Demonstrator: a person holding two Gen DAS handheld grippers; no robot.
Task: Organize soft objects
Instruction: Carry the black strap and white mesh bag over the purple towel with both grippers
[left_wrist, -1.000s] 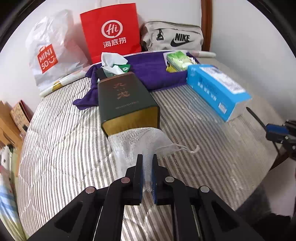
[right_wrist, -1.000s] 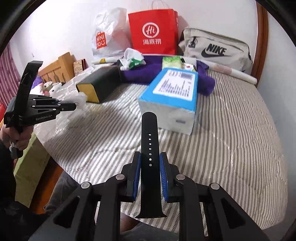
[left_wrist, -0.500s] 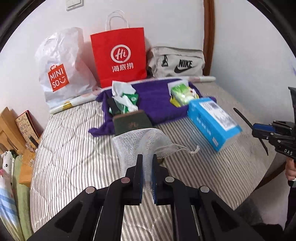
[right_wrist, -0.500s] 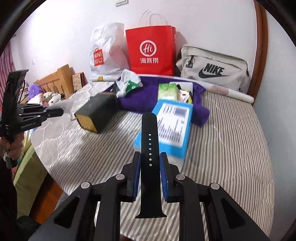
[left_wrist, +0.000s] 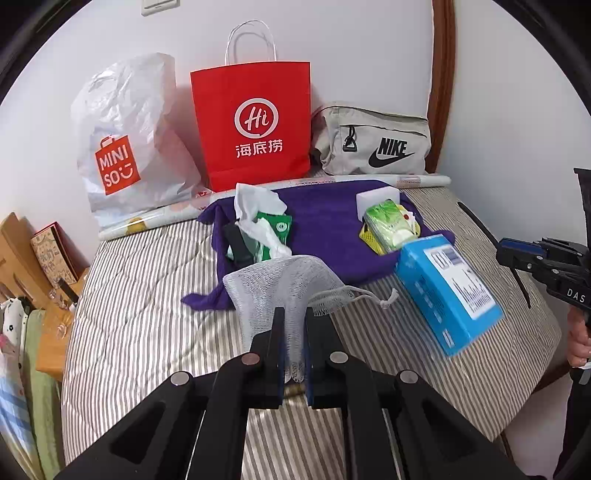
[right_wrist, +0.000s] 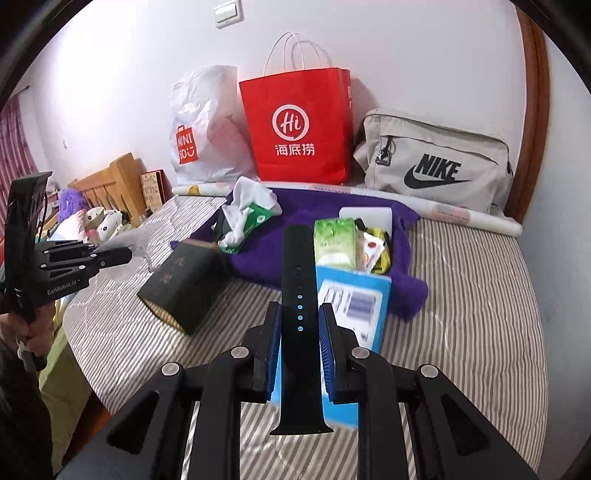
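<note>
Left wrist view: left claw pinched tight on a white mesh pouch, held up over the striped bed, drawstring dangling off to the right side. Behind it, a purple towel spread flat on the bed, with a green tissue pack on its left part, white tissue poking out the top, and a light green wipes pack on its right part. Just beside the towel, a blue box lying on the bed. Along the wall, a white Miniso bag, a red paper bag and a grey Nike bag; cannot tell what is inside any of them. At the right edge, the right claw, seen from the side. Right wrist view: right claw squeezed shut on a black watch strap with a row of small holes, standing upright between the blue pads. Under and behind the strap, the blue box. To the left on the bed, a dark green box lying on its side, touching the edge of the purple towel. Far left, the left claw with a bit of the white pouch showing at its tip.
</note>
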